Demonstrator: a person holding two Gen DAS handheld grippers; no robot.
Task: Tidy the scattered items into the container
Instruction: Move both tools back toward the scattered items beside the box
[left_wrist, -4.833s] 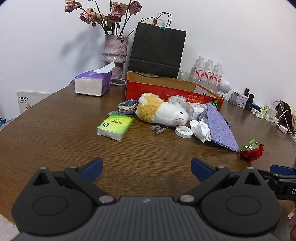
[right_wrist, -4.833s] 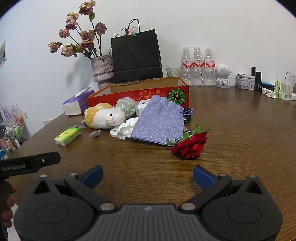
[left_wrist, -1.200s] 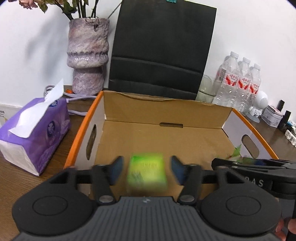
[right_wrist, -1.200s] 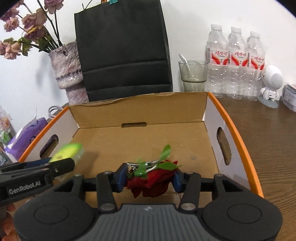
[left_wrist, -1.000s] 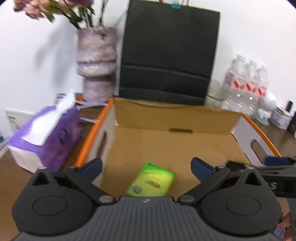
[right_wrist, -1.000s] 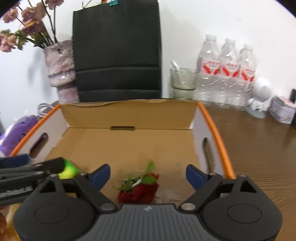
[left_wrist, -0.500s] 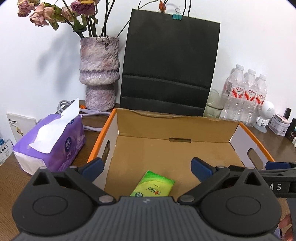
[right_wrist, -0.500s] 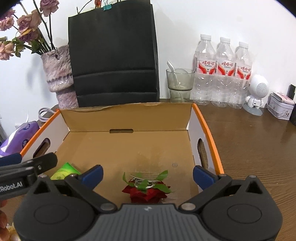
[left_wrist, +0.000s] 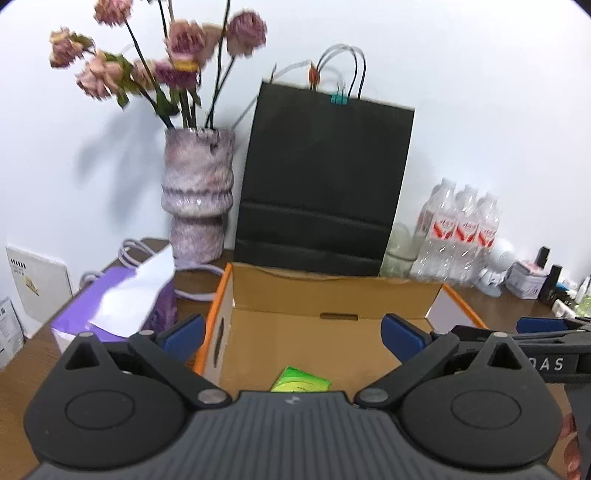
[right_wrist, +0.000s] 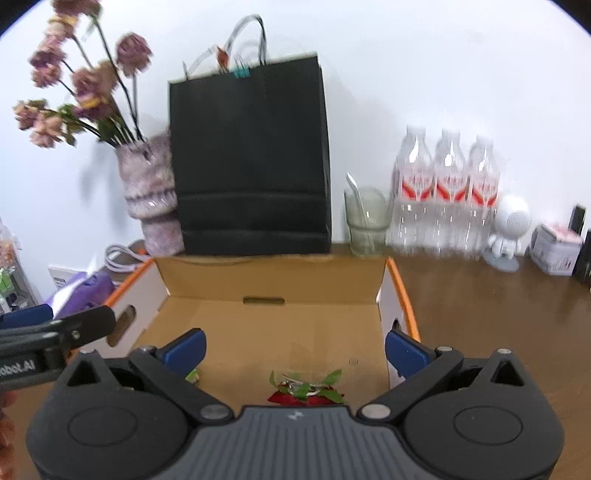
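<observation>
An open cardboard box (left_wrist: 332, 291) with orange rims stands on the brown table, also in the right wrist view as the box (right_wrist: 273, 277). A green tissue pack (left_wrist: 301, 384) lies on its floor at the near left. A red rose (right_wrist: 304, 395) with green leaves lies on the floor nearer the right. My left gripper (left_wrist: 291, 332) hangs open above the near edge of the box, nothing between its blue pads. My right gripper (right_wrist: 293, 349) is open too, above the rose. The other scattered items are out of view.
A black paper bag (left_wrist: 325, 184) stands behind the box. A vase of dried flowers (left_wrist: 197, 199) is at back left, a purple tissue box (left_wrist: 114, 306) left of the box. Water bottles (right_wrist: 447, 188), a glass (right_wrist: 365, 221) and a small white figure (right_wrist: 508, 229) line the back right.
Both grippers let go of their items in the box, the tissue pack and the rose, and opened. Since half a second ago both have pulled up and back from the box.
</observation>
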